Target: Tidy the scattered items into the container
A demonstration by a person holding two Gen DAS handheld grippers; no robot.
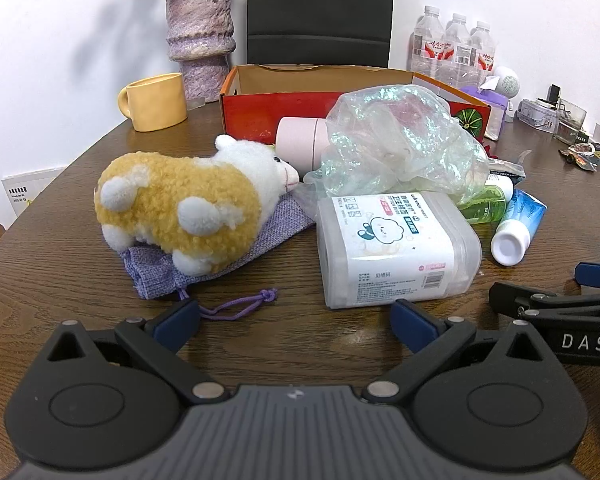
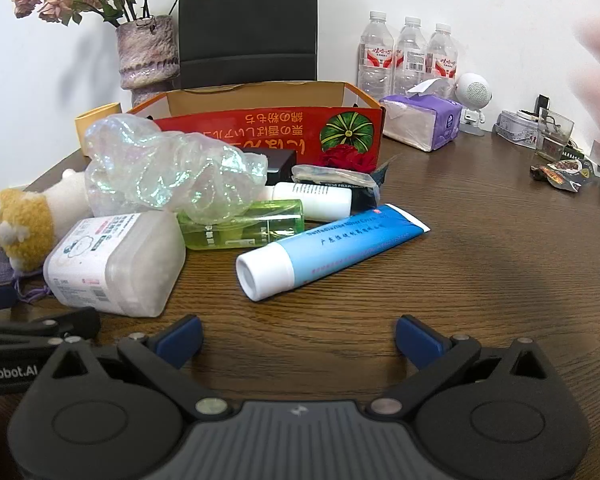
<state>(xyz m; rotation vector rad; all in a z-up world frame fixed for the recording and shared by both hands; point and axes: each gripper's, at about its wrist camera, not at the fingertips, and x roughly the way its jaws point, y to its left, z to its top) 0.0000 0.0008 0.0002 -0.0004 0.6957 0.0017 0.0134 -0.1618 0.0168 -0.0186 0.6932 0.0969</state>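
The big wooden table (image 2: pixel 480 280) has lots of things lying about on it. At the back stands the red box (image 2: pixel 260 128), open at the top, and that is where the things should go. It looks like nothing has gone in yet.

In front of the box is a heap: a crinkly plastic bag (image 1: pixel 396 144), a fluffy toy sheep (image 1: pixel 172 208) lying on a purple pouch (image 1: pixel 220 248), a pack of wipes (image 1: pixel 396 248), a green bottle (image 2: pixel 244 224) and a blue tube (image 2: pixel 328 248).

The left gripper (image 1: pixel 296 320) is wide open and holds nothing. The wipes lie right in front of it, the short end toward it.

The right gripper (image 2: pixel 298 338) is wide open and empty too. The blue tube is nearest to it, just ahead. The tube lies slanted, its white cap toward the gripper and a little left, its flat end pointing away to the right. I think the right one should pick it up across its body.
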